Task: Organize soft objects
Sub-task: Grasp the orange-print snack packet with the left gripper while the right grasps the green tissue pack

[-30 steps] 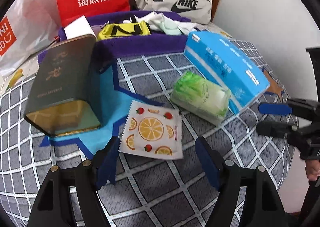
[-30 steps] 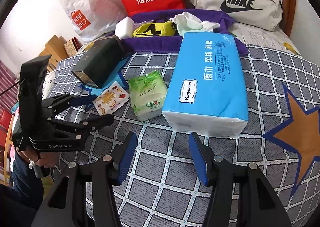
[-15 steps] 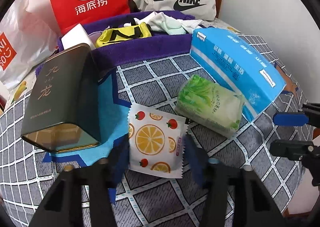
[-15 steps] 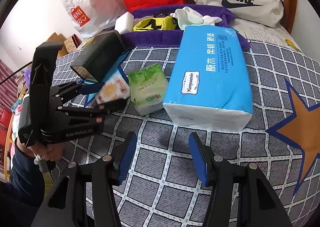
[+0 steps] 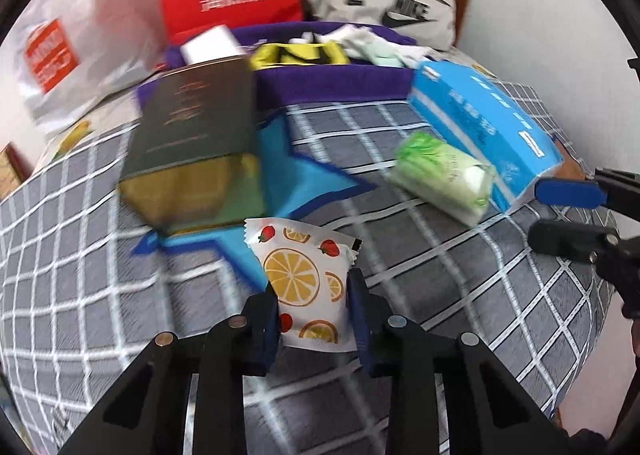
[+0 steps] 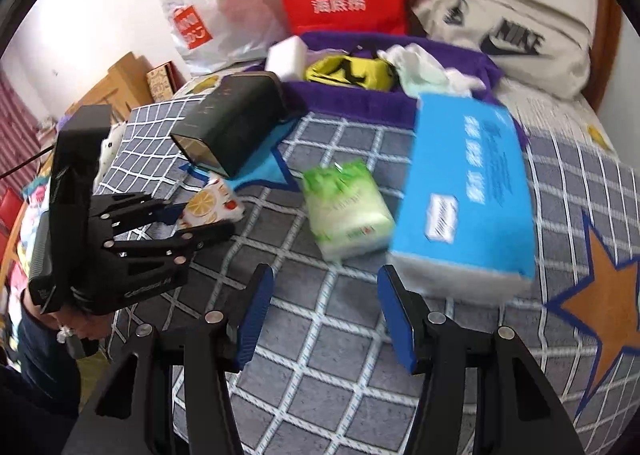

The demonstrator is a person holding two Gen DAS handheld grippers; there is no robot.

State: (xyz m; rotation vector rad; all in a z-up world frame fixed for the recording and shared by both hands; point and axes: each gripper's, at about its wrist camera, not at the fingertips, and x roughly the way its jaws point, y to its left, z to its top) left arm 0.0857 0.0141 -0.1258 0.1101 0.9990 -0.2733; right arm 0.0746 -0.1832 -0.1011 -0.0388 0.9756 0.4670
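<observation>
Both pads of left gripper (image 5: 312, 319) closing on fruit-print packet (image 5: 306, 283), low centre; right gripper (image 6: 324, 315) open, empty

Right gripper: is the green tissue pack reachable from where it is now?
Probably yes. The right gripper is open and empty, with bare bedspread between it and the green tissue pack. The blue tissue box touches its right side.

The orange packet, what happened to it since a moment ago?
The left gripper moved forward over the orange packet, and its jaws are closing with the packet between them, pads at its sides. A second ago they stood wide open short of it. The right gripper stayed open and empty. The green pack, blue tissue pack and dark tin lie where they were.
</observation>
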